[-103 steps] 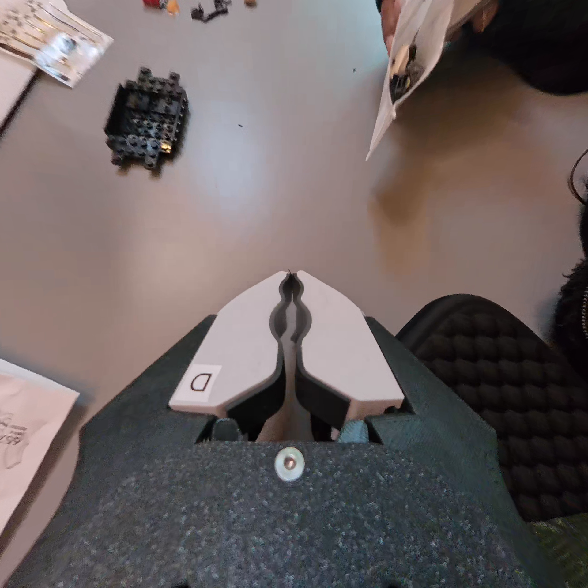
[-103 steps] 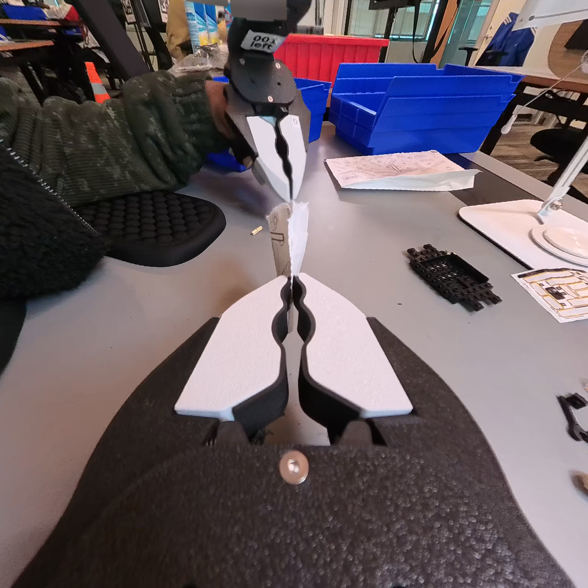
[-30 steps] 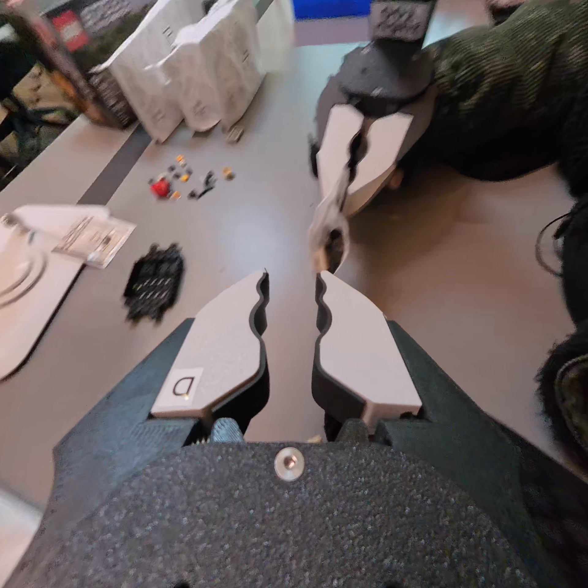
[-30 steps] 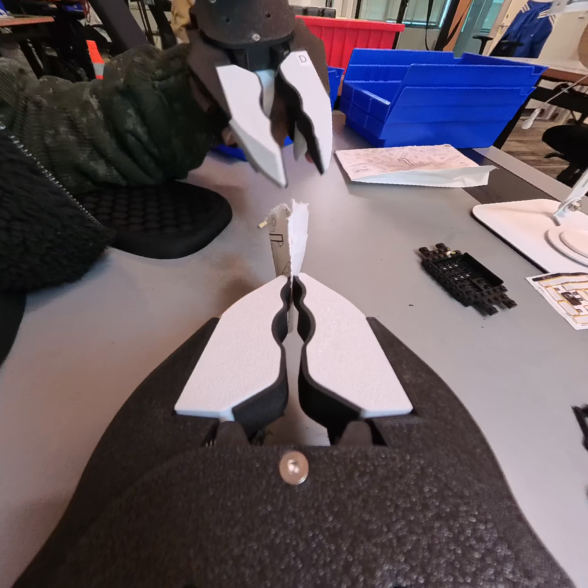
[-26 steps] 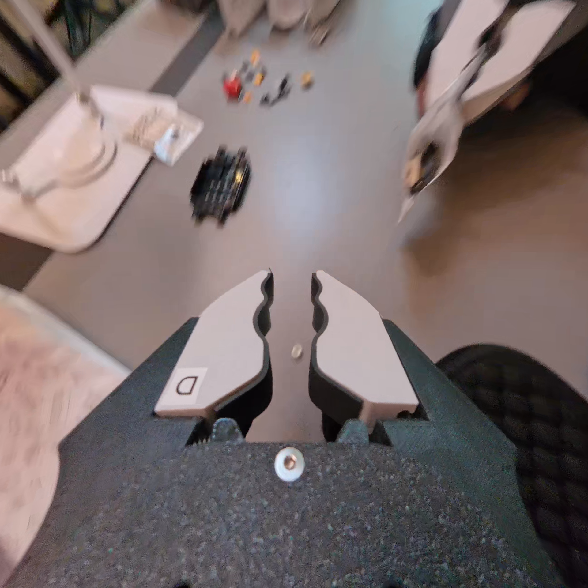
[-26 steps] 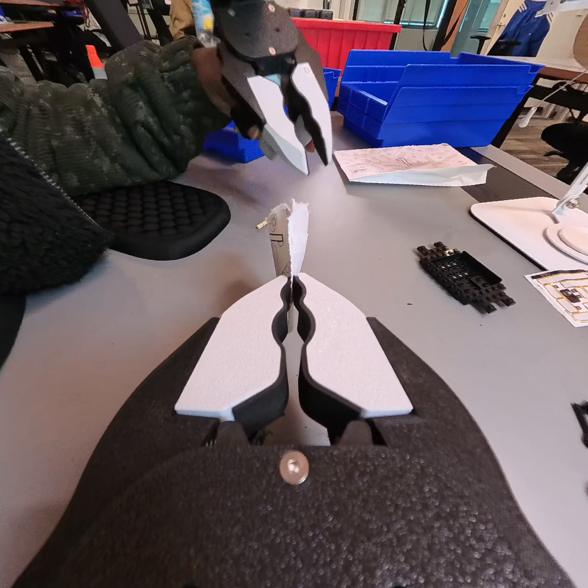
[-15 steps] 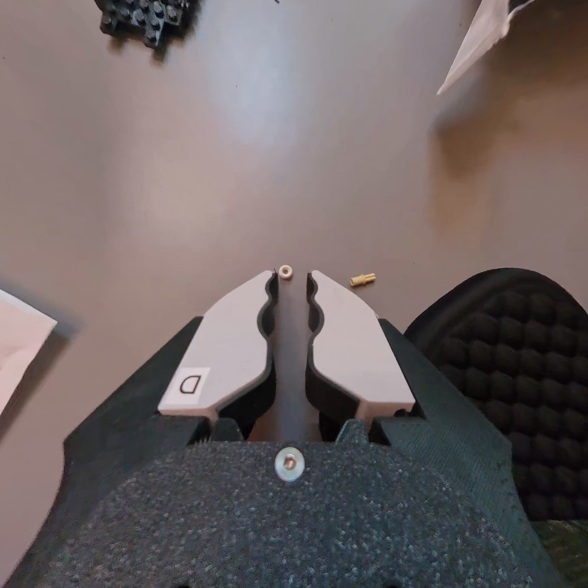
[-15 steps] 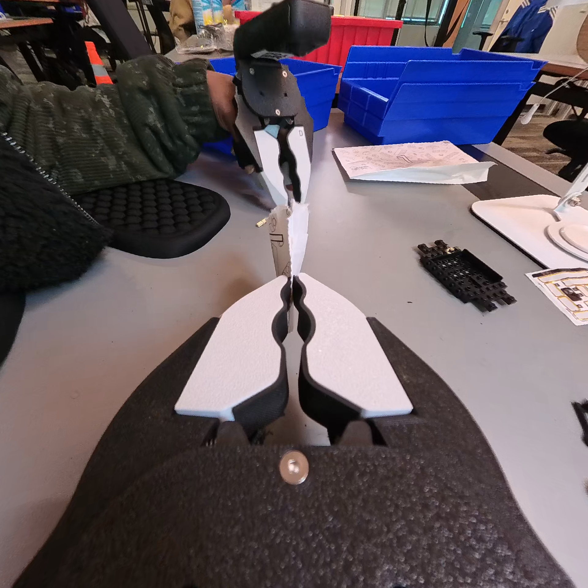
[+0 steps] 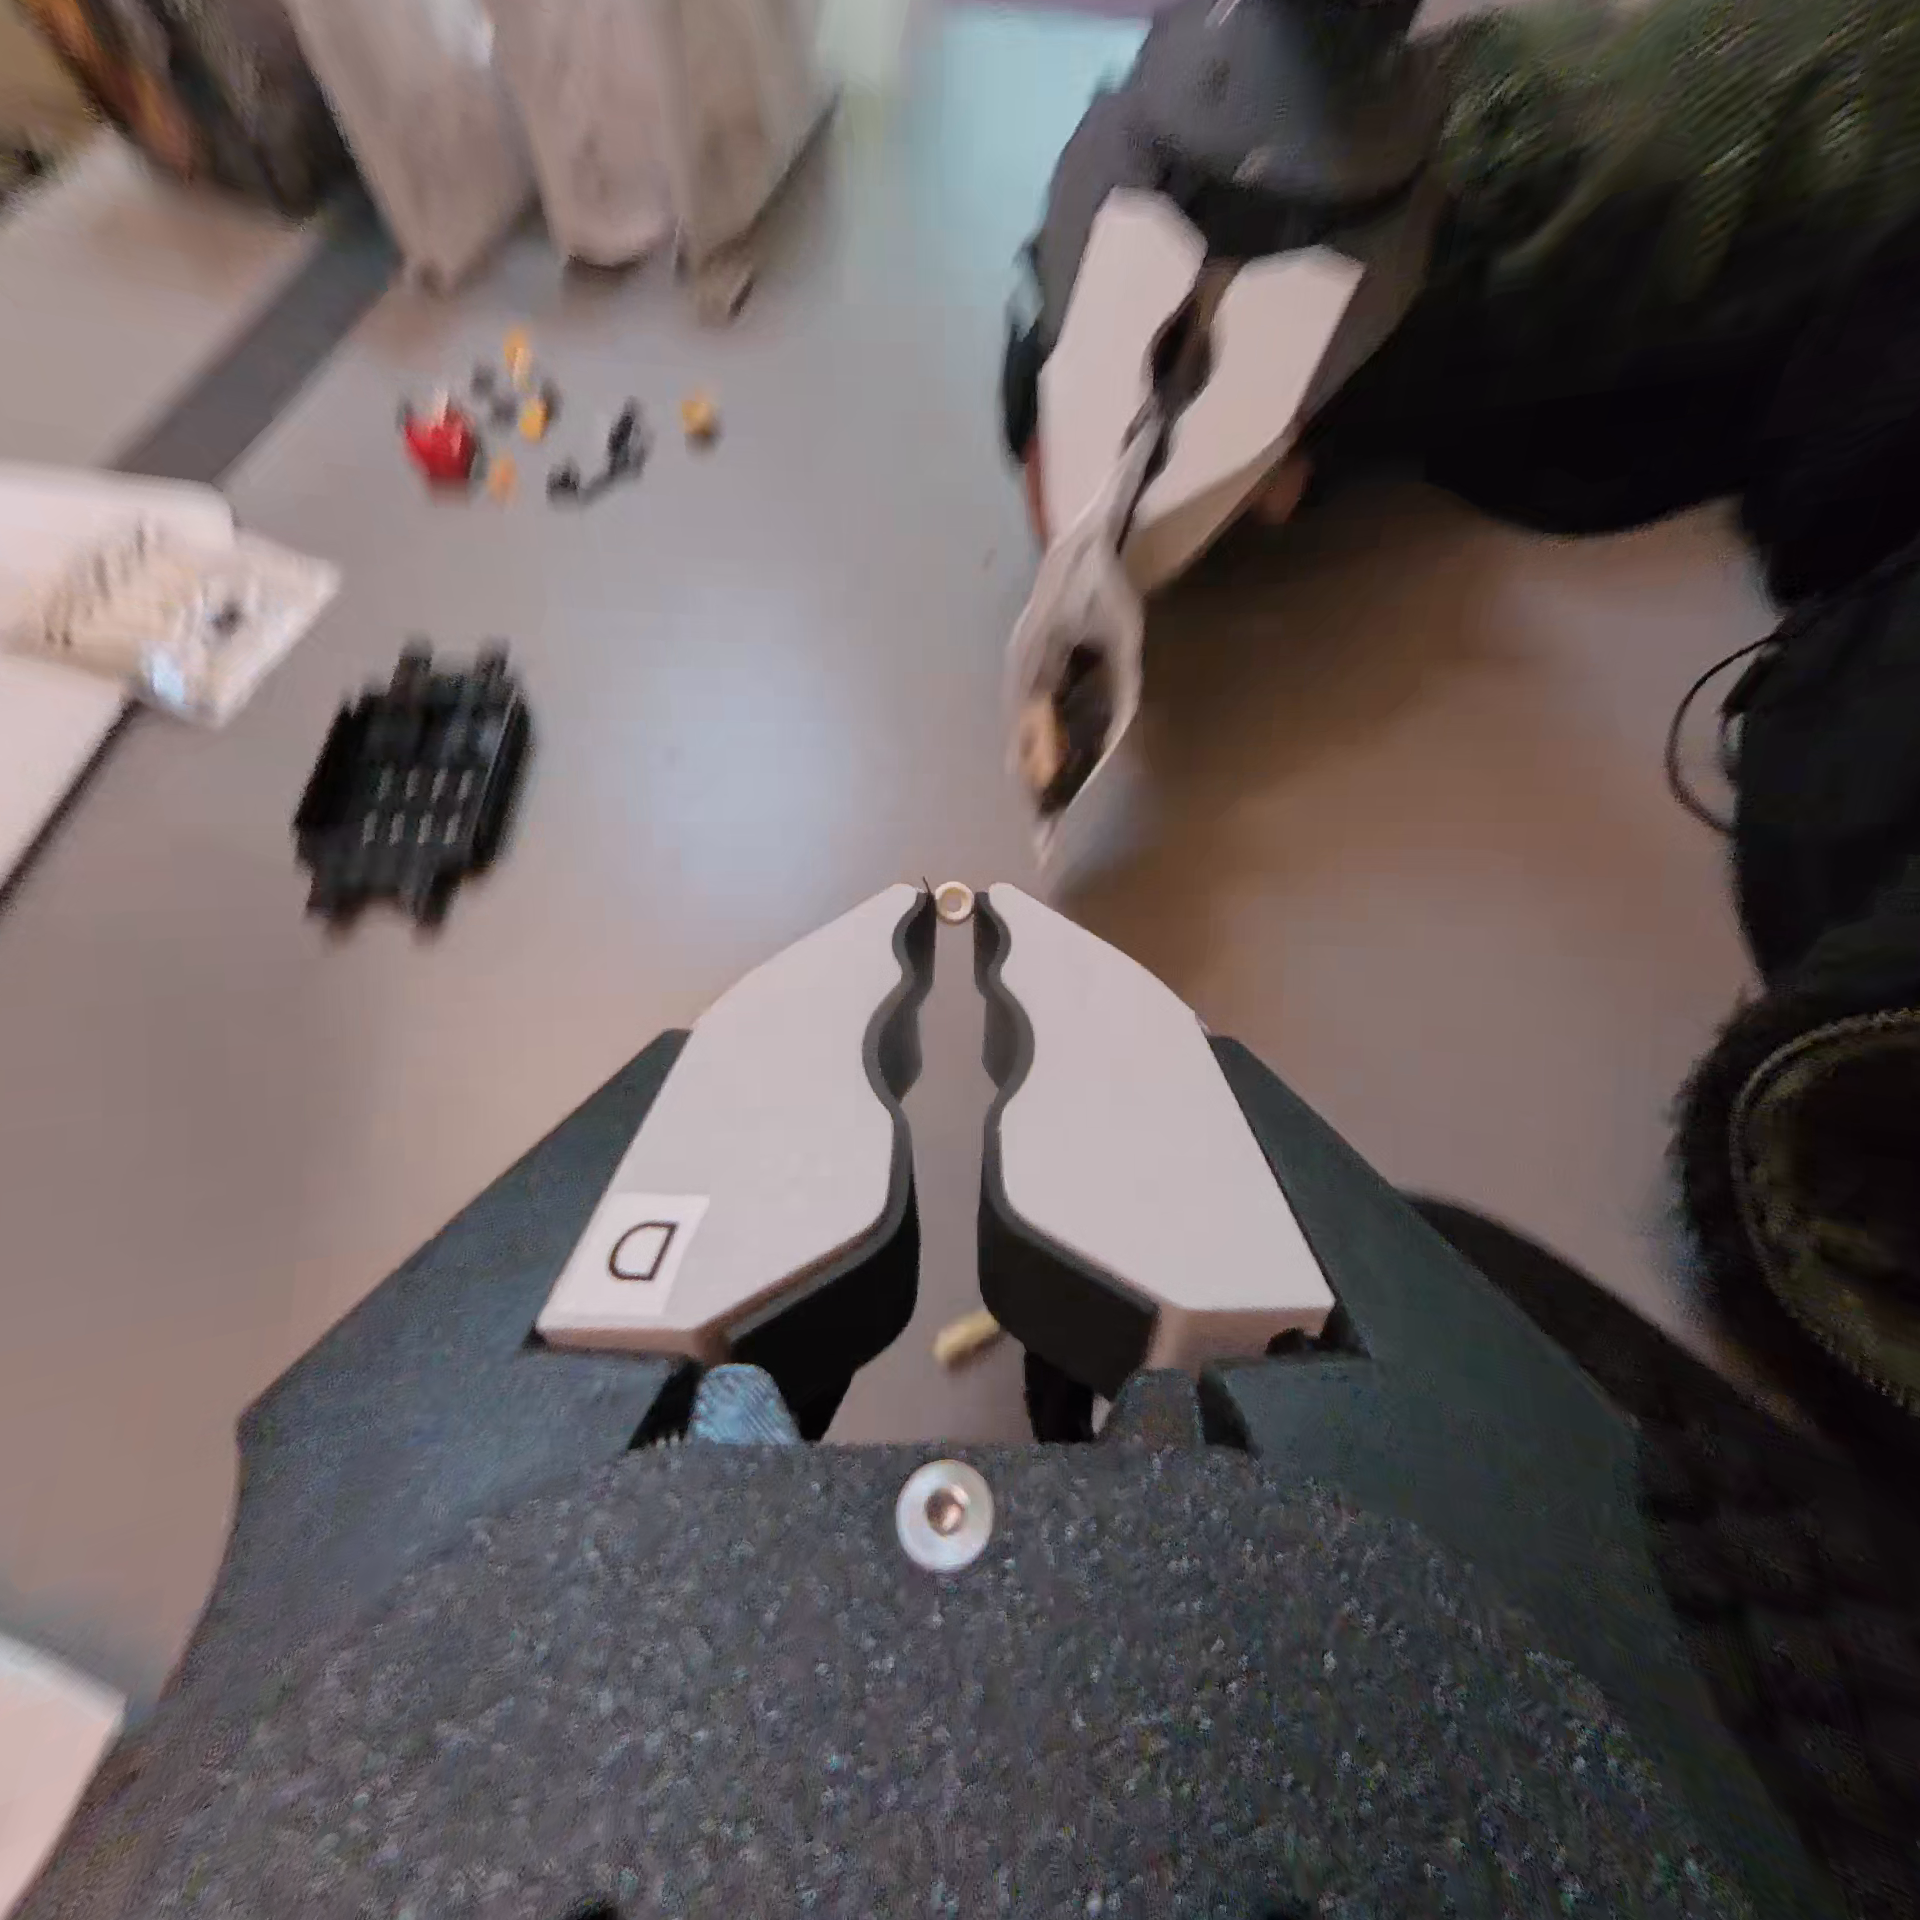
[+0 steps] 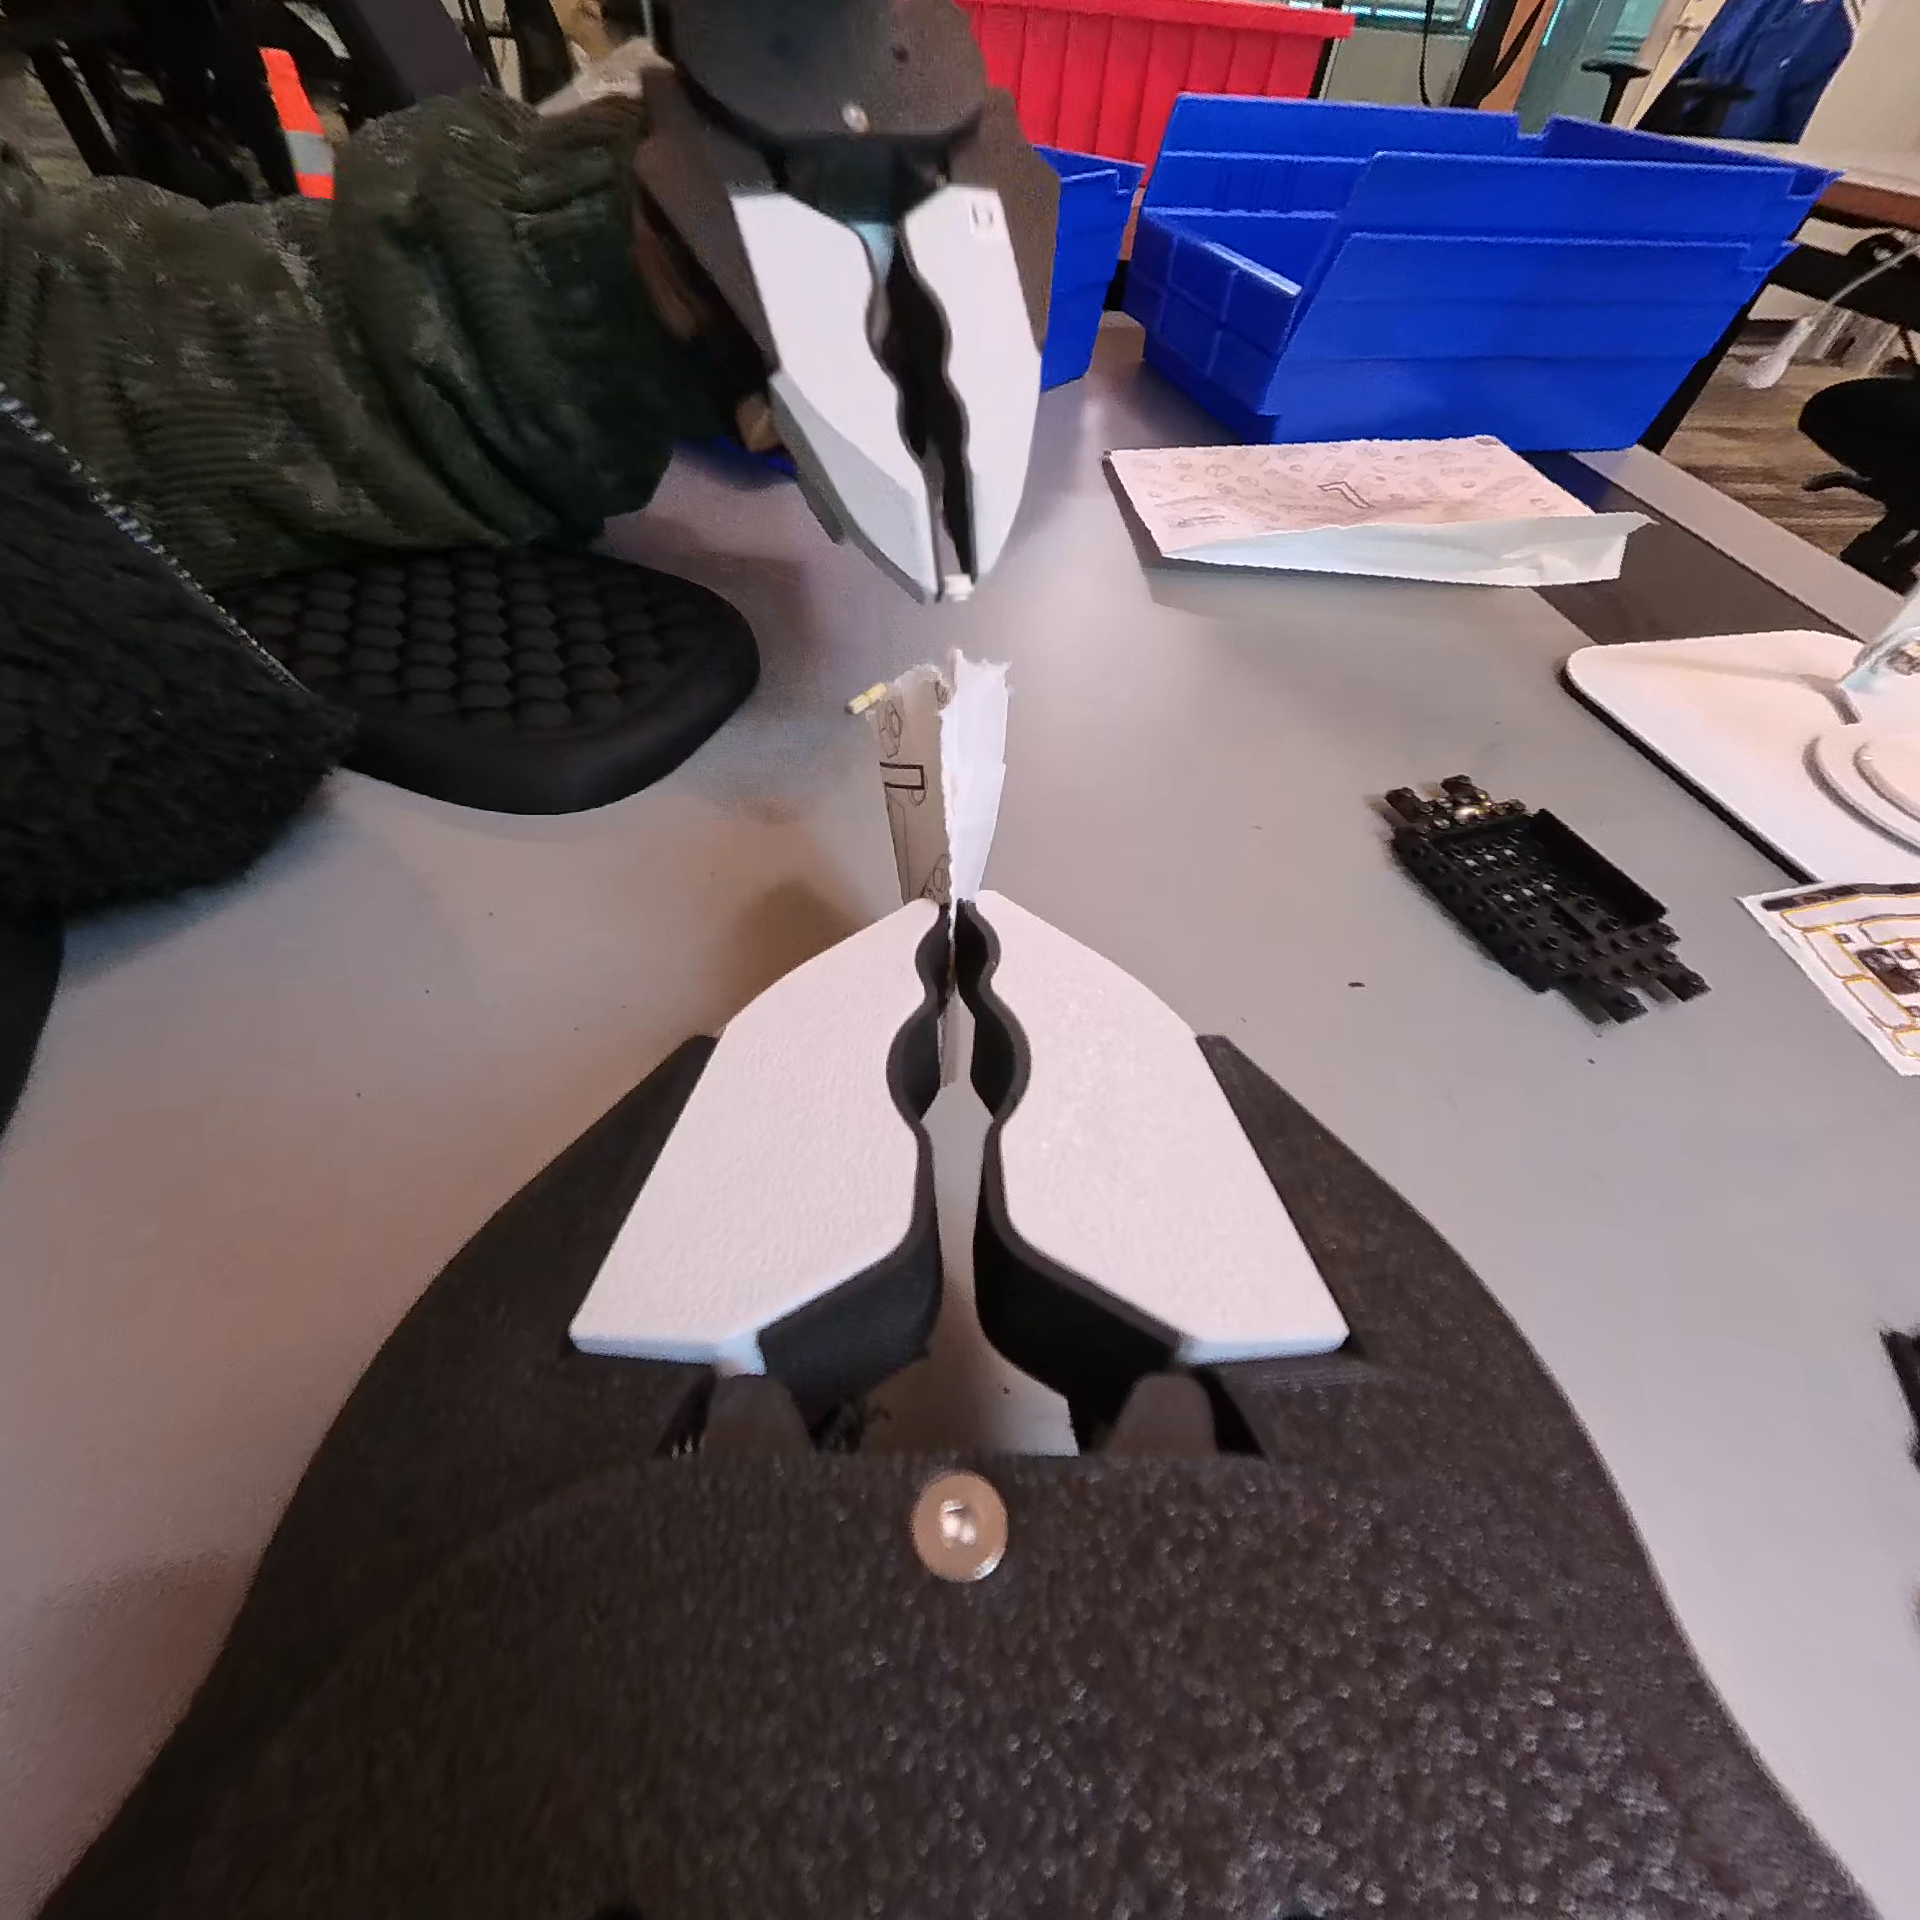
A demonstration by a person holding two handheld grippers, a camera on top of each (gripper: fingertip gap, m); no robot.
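Where your left wrist view looks down its own fingers, your left gripper point(image 9: 953, 900) is clenched on a tiny pale ring point(image 9: 953, 900), pinched right at the tips and lifted clear of the grey table point(image 9: 208, 1039). Ahead and to the right of it hangs your right gripper point(image 9: 1127, 509), its jaws shut on a small torn paper bag point(image 9: 1070, 675) that droops with its open mouth turned toward you. So the ring lies near the bag's mouth, down and to the left of it, not touching. A tan peg point(image 9: 964, 1349) lies on the table below your fingers, and off to the left sit a black studded brick base point(image 9: 416, 769) and a scatter of small coloured pieces point(image 9: 520, 436); all of this is blurred.

In the right wrist view, the bag point(image 10: 951, 779) stands upright out of your clenched right gripper point(image 10: 954, 906), long axis pointing straight away, torn top open. Your left gripper point(image 10: 951, 587) comes in from above, tips down, ring just over the opening with a small gap between. Blue bins point(image 10: 1455, 291) stand behind.
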